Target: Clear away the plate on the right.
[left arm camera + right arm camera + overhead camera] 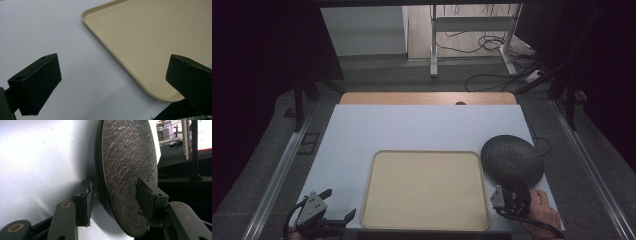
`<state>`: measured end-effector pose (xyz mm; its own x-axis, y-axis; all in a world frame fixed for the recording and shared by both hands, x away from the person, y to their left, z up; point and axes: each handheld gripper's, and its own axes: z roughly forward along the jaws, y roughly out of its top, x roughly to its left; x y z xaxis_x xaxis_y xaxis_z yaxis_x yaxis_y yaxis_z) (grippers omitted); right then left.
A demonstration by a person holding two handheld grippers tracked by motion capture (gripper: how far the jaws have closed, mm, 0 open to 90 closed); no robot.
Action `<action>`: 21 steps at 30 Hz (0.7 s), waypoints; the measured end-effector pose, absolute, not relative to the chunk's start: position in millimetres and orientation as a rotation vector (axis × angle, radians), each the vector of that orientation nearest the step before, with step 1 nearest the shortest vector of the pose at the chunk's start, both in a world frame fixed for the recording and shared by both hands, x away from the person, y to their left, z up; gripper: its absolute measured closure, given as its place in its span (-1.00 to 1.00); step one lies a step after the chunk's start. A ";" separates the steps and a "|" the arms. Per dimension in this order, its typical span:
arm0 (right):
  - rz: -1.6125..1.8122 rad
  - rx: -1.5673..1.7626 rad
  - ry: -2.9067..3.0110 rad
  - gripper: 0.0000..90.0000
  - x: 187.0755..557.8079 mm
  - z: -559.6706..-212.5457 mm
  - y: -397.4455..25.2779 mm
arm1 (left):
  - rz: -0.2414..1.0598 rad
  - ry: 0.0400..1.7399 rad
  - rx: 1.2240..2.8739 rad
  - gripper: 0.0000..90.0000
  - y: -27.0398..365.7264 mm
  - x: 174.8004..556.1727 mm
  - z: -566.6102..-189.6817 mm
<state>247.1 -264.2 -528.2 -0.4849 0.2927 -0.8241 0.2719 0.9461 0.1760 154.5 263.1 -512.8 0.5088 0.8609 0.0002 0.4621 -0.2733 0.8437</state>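
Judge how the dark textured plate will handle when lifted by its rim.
The plate probably stays rigid, with no sag visible. Its pebbled surface should resist slipping. Held at one edge by the right gripper, it may tilt.

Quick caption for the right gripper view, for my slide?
Right gripper straddling the rim of a dark textured plate over the white table.

We see a beige tray (426, 192) lying flat on the white table (412, 130), near its front edge, with nothing on it. Behind the white surface runs a wooden strip (427, 98). Beyond the table, on the grey floor (377, 75), stands a metal frame (472, 30) with loose cables (489, 42) around its legs.
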 end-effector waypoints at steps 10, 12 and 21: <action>-0.047 0.323 2.080 0.32 252.4 -536.3 -263.2 | 0.598 1.090 1.913 -1.00 263.2 154.6 -512.9; -0.063 0.303 2.074 0.37 254.0 -538.1 -263.2 | 0.600 1.089 1.914 -1.00 262.9 154.6 -512.9; -0.123 0.218 2.043 0.63 258.0 -547.3 -260.8 | 0.602 1.089 1.917 -1.00 263.1 154.3 -512.6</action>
